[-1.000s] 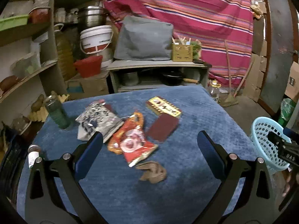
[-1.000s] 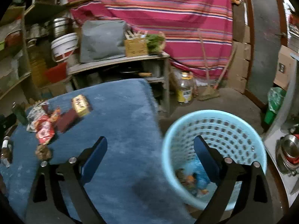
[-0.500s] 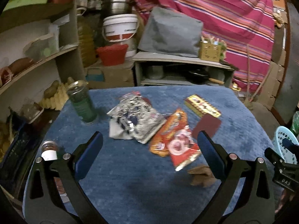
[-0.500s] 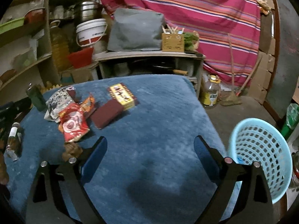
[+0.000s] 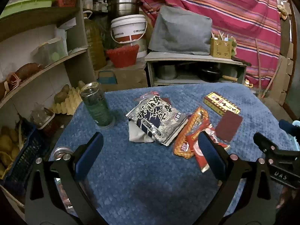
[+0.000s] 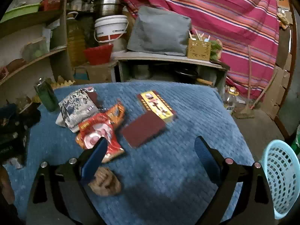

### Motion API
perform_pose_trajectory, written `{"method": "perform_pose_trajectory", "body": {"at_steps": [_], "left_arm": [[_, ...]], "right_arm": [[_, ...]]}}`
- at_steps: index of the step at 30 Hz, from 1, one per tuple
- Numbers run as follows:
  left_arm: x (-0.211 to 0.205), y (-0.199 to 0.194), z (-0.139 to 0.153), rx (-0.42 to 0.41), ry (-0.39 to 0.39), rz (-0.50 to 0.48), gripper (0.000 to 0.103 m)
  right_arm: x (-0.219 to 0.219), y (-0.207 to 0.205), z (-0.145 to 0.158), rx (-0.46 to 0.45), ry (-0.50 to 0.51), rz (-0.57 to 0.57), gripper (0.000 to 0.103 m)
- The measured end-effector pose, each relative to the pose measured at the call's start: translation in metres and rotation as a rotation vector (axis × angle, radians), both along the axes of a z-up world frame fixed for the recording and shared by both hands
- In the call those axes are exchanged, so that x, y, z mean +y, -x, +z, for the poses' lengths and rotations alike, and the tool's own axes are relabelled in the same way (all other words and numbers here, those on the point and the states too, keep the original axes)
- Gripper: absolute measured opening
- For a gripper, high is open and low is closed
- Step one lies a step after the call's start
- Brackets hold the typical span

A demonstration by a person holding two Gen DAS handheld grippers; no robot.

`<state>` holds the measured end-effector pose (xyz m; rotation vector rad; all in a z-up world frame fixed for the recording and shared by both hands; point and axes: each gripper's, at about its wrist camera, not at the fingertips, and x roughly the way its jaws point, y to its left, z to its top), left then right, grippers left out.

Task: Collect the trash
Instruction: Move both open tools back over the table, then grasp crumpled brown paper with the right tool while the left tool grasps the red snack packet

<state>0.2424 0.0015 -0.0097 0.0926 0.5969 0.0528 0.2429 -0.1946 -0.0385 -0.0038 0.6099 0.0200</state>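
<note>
Both grippers hang wide apart and empty above the blue-covered table (image 5: pixel 150 183): the left gripper (image 5: pixel 150 146) and the right gripper (image 6: pixel 151 152) each show a clear gap between their blue pads. Off the right gripper's right finger, past the table edge, stands the light blue basket (image 6: pixel 281 176). Straight ahead of the left gripper lies the black-and-silver snack bag (image 5: pixel 157 120), partly over a white wrapper (image 5: pixel 136 135). Against that gripper's right finger lies the red-and-orange snack packet (image 5: pixel 193 133), which also sits ahead of the right gripper's left finger. Ahead of the right gripper, between its fingers, a maroon flat packet (image 6: pixel 143 129) touches a yellow box (image 6: pixel 156 105) farther on. Forward-left of the left gripper stands a green bottle (image 5: pixel 96 106). Just behind the right gripper's left fingertip lies a crumpled brown scrap (image 6: pixel 106 182).
</note>
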Motion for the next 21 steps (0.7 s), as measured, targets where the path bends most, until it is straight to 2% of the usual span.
{"method": "perform_pose_trajectory", "body": {"at_steps": [6, 11, 21], "left_arm": [[0.017, -0.014, -0.011, 0.029, 0.023, 0.038, 0.097], [0.032, -0.023, -0.021, 0.05, 0.032, 0.079, 0.097], [0.052, -0.043, -0.047, 0.113, 0.145, 0.12, 0.097]], "right_arm": [[0.017, -0.017, -0.008, 0.014, 0.015, 0.032, 0.092], [0.029, -0.012, -0.029, 0.062, 0.063, 0.072, 0.092], [0.045, -0.001, -0.049, 0.157, 0.081, 0.122, 0.091]]}}
